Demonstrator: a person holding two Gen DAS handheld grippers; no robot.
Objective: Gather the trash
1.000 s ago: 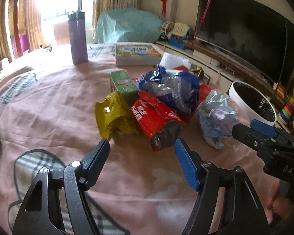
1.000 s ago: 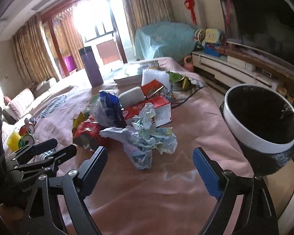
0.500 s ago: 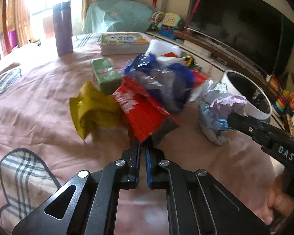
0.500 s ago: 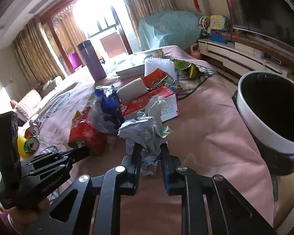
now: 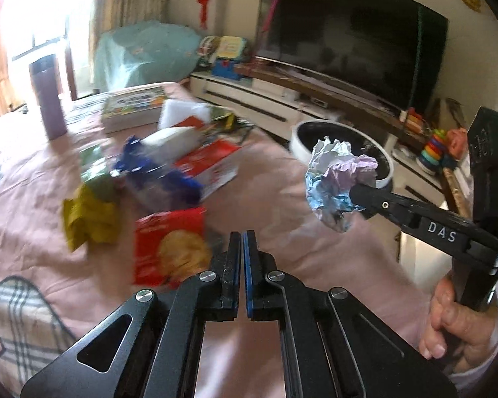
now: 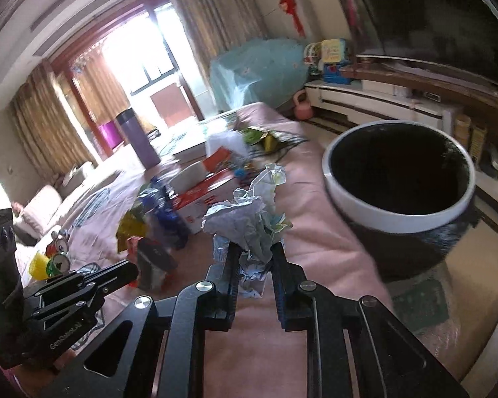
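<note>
My right gripper (image 6: 254,248) is shut on a crumpled ball of white, blue and lilac paper (image 6: 249,219) and holds it above the pink tablecloth, left of the black bin with a white rim (image 6: 398,205). The paper ball (image 5: 338,182) and right gripper (image 5: 357,195) also show in the left wrist view, in front of the bin (image 5: 302,132). My left gripper (image 5: 241,242) is shut, with a red snack packet (image 5: 169,245) hanging at its left; whether its jaws pinch the packet's edge is not clear. In the right wrist view the left gripper (image 6: 129,270) sits by that packet (image 6: 152,262).
On the table lie a yellow wrapper (image 5: 89,215), a blue plastic bag (image 5: 159,179), a red and white box (image 5: 212,169), a white tissue pack (image 5: 172,139), a book (image 5: 132,106) and a purple bottle (image 5: 48,96). Two cans (image 6: 58,258) stand at the left. A TV (image 5: 348,39) stands behind.
Both grippers closed from open. My right gripper lifted the paper ball off the table toward the bin. The red packet has risen and turned with my left gripper.
</note>
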